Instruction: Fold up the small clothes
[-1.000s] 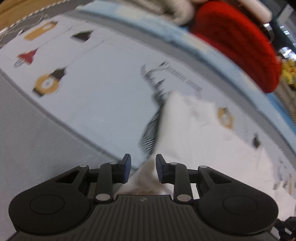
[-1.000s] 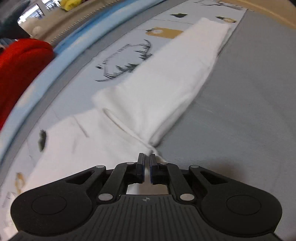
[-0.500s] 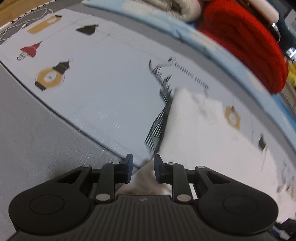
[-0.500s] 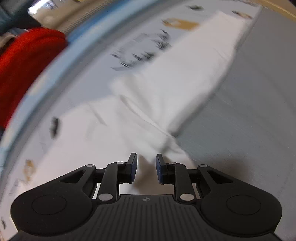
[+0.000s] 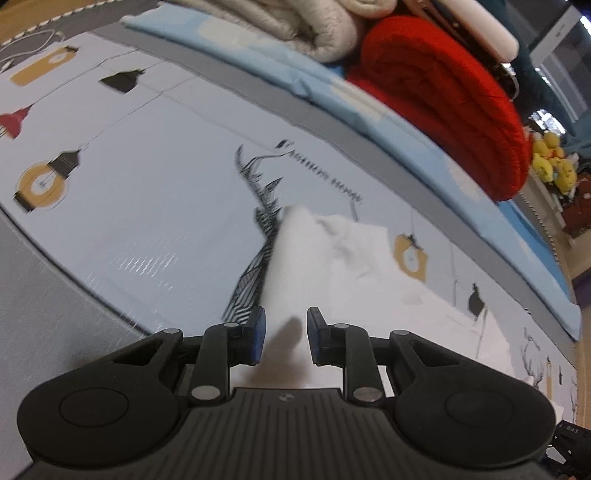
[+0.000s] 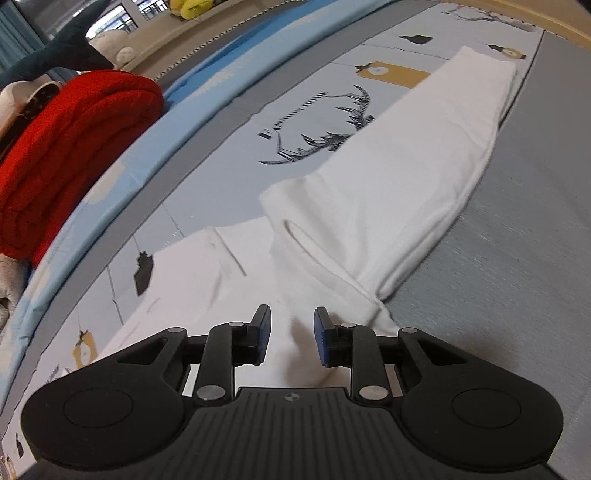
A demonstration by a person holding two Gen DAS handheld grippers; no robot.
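A white garment (image 5: pixel 351 277) lies spread on a pale printed mat (image 5: pixel 147 184). My left gripper (image 5: pixel 284 325) hangs low over the garment's left edge. Its jaws stand a little apart and the blue pads (image 5: pixel 258 325) touch nothing. In the right wrist view the same garment (image 6: pixel 406 177) has one long part folded over, running far right along the mat's (image 6: pixel 221 177) edge. My right gripper (image 6: pixel 291 326) sits over the near end of that fold. Its jaws are opening, cloth lies beneath the gap, and the pads do not press it.
A red knitted blanket (image 5: pixel 443 99) (image 6: pixel 66 140) and a beige folded blanket (image 5: pixel 295 26) rest on a light blue pad (image 5: pixel 295 77) behind the mat. Yellow plush toys (image 5: pixel 550 158) sit far right. Grey floor covering (image 6: pixel 517 221) borders the mat in front.
My right gripper was shut on the garment's near fold and has opened, leaving the cloth lying flat. My left gripper drifted sideways over the garment's edge, its jaws slightly narrower.
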